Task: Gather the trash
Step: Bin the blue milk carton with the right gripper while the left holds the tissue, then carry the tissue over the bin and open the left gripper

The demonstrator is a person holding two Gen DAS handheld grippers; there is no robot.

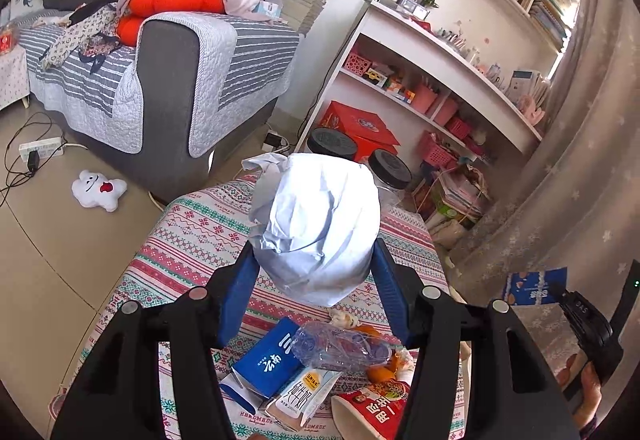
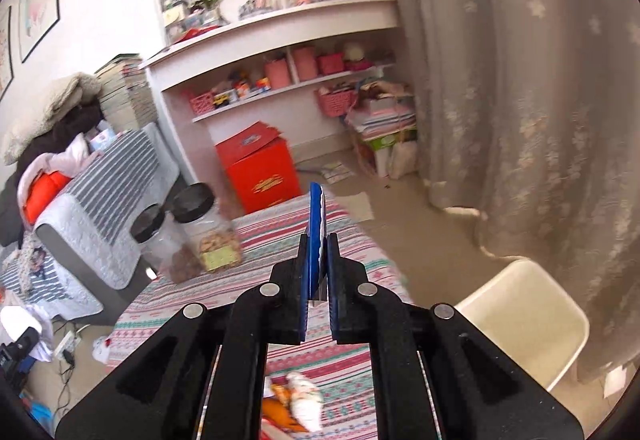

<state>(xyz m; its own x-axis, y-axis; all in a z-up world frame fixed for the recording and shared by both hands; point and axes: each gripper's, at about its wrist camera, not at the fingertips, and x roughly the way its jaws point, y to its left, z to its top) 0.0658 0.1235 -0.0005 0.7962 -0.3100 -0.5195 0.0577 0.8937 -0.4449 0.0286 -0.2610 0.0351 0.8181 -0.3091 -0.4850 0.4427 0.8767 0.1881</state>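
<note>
My left gripper (image 1: 316, 250) is shut on a big crumpled white paper wad (image 1: 316, 200) and holds it above the patterned tablecloth (image 1: 192, 236). Under it lie a blue carton (image 1: 268, 360), a milk carton (image 1: 300, 396), a crushed clear bottle (image 1: 340, 346), a red noodle cup (image 1: 372, 408) and orange peel (image 1: 380, 374). My right gripper (image 2: 318, 242) is shut on a flat blue packet (image 2: 316, 212), seen edge-on, above the table. The left wrist view shows that blue packet (image 1: 536, 286) at the right, clamped in the right gripper (image 1: 562, 296).
Two black-lidded clear jars (image 2: 192, 202) stand at the table's far end. A red box (image 2: 260, 172) sits on the floor by white shelves (image 2: 280, 20). A grey sofa (image 1: 168, 88) stands left, a white chair (image 2: 524, 316) right, by a curtain (image 2: 520, 100). A plush toy (image 1: 98, 190) and a power strip (image 1: 40, 148) lie on the floor.
</note>
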